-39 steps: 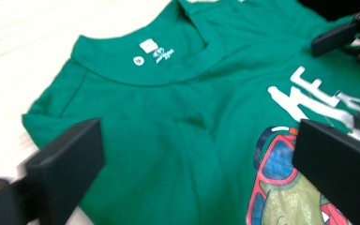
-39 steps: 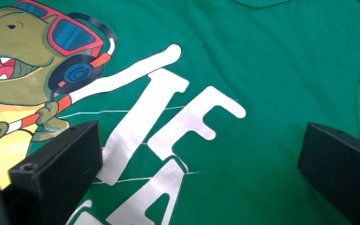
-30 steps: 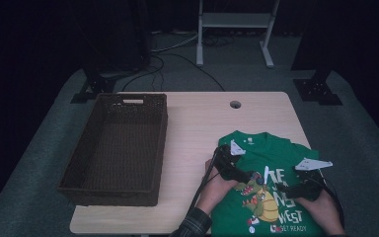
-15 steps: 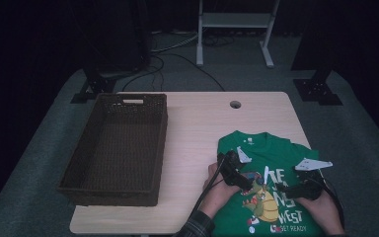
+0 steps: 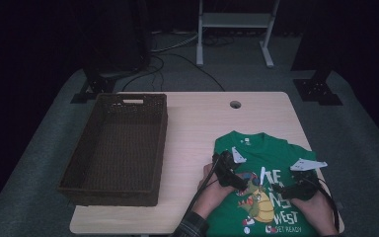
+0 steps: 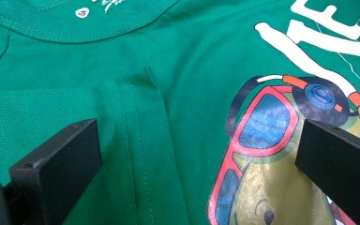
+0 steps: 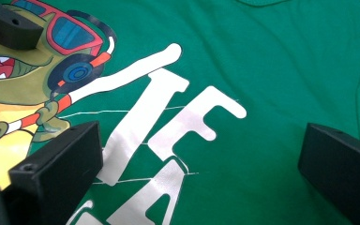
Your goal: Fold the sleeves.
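A green T-shirt (image 5: 271, 158) with a cartoon dinosaur print lies flat at the table's front right. Both grippers hover low over its chest. My left gripper (image 5: 234, 178) is open over the shirt's left side, its jaws wide apart with nothing between them. In the left gripper view (image 6: 197, 140) they straddle a sleeve seam and the dinosaur's sunglasses on the shirt (image 6: 192, 70). My right gripper (image 5: 288, 190) is also open and empty. The right gripper view (image 7: 199, 145) has it above the white letters on the shirt (image 7: 286, 56), with one finger of the left gripper (image 7: 9, 23) at top left.
A dark wicker basket (image 5: 160, 143) stands on the left half of the wooden table (image 5: 202, 128), empty inside. A round cable hole (image 5: 235, 104) is near the far edge. The person's hands come in from the front edge. The floor around is dark, with stands and cables behind.
My left gripper has slid a little nearer and to the right, onto the dinosaur print. The right gripper has barely moved. The shirt lies as before.
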`<action>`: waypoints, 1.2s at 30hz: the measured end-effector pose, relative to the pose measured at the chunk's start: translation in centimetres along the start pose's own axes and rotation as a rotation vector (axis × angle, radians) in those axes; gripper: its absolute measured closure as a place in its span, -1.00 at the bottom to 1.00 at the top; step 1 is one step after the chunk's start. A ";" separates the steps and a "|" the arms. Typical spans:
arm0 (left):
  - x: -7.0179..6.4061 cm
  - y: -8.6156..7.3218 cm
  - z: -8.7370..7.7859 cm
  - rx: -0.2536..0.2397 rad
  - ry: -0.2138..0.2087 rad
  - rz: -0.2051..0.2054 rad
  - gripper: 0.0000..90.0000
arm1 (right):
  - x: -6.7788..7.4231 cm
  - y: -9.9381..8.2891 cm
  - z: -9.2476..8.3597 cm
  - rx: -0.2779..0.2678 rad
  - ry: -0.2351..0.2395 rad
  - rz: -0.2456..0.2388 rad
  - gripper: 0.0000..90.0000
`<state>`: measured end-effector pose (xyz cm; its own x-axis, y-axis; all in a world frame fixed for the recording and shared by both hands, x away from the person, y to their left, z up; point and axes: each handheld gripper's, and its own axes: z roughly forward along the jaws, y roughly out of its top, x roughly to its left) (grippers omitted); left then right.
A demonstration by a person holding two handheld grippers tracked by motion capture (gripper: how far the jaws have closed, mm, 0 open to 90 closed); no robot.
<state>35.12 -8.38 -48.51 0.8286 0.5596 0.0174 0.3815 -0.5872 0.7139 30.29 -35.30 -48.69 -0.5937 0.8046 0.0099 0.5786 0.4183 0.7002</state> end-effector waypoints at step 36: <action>2.4 -4.3 -4.3 0.001 0.023 -0.020 -1.00 | 2.8 3.9 0.9 0.005 0.036 -0.045 -1.00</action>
<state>33.70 -1.98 -48.49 0.8112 0.5845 0.0192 0.3983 -0.5763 0.7136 31.35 -31.02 -46.52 -0.6387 0.7694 0.0041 0.5535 0.4557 0.6972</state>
